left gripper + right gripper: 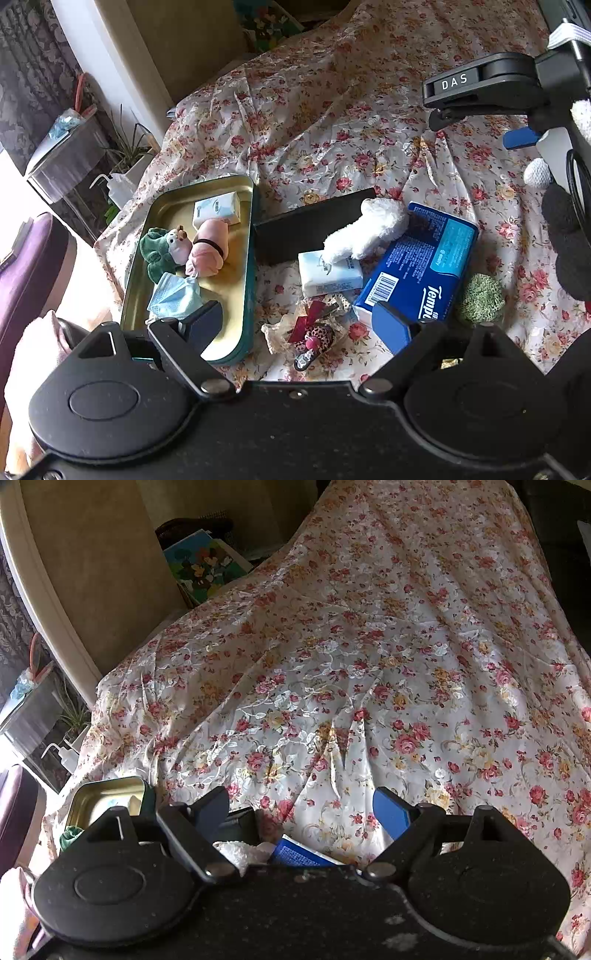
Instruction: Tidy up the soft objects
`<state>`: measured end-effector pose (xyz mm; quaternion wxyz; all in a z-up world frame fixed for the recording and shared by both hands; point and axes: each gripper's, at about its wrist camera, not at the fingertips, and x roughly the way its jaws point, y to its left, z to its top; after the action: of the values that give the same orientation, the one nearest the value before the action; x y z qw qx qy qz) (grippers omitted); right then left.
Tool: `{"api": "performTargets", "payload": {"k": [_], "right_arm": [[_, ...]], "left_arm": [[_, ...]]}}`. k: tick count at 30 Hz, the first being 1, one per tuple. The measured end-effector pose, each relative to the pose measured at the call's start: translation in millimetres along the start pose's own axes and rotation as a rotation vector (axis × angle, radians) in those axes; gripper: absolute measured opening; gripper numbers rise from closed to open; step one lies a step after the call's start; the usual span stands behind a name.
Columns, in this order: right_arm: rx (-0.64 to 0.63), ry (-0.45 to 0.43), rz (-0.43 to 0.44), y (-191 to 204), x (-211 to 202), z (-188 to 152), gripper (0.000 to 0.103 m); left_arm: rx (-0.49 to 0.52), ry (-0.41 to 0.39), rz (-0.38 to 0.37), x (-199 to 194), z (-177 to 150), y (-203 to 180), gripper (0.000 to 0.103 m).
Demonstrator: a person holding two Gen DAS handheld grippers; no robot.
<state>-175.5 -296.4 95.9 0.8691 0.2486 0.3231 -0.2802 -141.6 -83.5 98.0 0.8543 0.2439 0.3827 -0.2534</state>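
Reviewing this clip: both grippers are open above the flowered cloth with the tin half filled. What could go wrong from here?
1. The white plush lies across a small tissue pack and against the blue Tempo pack; grabbing it may drag either one along.
2. The face mask sits at the tin's near end, right by the left gripper; an inbound drop could snag it or push it out.

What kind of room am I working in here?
Probably a lived-in home room: a floral cloth draped over furniture, a potted plant by the wall, and a picture book in a basket.
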Motion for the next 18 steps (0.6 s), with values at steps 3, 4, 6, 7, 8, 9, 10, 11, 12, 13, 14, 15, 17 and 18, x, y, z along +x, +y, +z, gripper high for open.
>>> {"api": "performTargets", "payload": {"k": [3, 4, 6, 7, 8, 9, 10, 11, 12, 13, 14, 15, 17, 18], "right_arm": [[-0.001, -0.001, -0.007, 0, 0, 0, 0.085], [0.002, 0.0, -0.007, -1, 1, 0, 0.085], [0.004, 0.001, -0.012, -1, 1, 0, 0.085], [0.003, 0.001, -0.015, -1, 1, 0, 0.085], [0.0, 0.002, -0.017, -1, 2, 0, 0.085], [0.0, 0.003, -0.02, -1, 2, 0, 0.085], [0.001, 0.005, -0.024, -1, 3, 0, 0.085], [0.003, 0.007, -0.026, -1, 4, 0, 0.085], [0.004, 0.008, -0.029, -1, 4, 0, 0.085], [0.004, 0.009, -0.036, -1, 5, 1, 0.085], [0.003, 0.01, -0.043, -1, 5, 1, 0.085], [0.002, 0.011, -0.048, -1, 6, 0, 0.085], [-0.004, 0.027, -0.055, -2, 9, 0, 0.086], [-0.01, 0.046, -0.056, -3, 13, 0, 0.086]], "left_arm": [[-0.009, 0.004, -0.008, 0, -2, 1, 0.086], [-0.013, 0.007, -0.013, 1, -3, 1, 0.086], [-0.014, 0.018, -0.029, 2, -6, 0, 0.086], [-0.014, 0.026, -0.034, 4, -7, -2, 0.086], [-0.013, 0.033, -0.04, 6, -9, -3, 0.086], [-0.014, 0.042, -0.049, 8, -10, -5, 0.086], [-0.016, 0.055, -0.059, 12, -11, -7, 0.086], [-0.019, 0.07, -0.07, 16, -12, -9, 0.086], [-0.025, 0.086, -0.08, 20, -13, -11, 0.086], [-0.032, 0.106, -0.095, 26, -14, -13, 0.085], [-0.04, 0.127, -0.114, 32, -15, -16, 0.085], [-0.047, 0.143, -0.131, 37, -15, -18, 0.085], [-0.063, 0.171, -0.155, 48, -17, -23, 0.085], [-0.071, 0.179, -0.162, 52, -17, -24, 0.085]]}}
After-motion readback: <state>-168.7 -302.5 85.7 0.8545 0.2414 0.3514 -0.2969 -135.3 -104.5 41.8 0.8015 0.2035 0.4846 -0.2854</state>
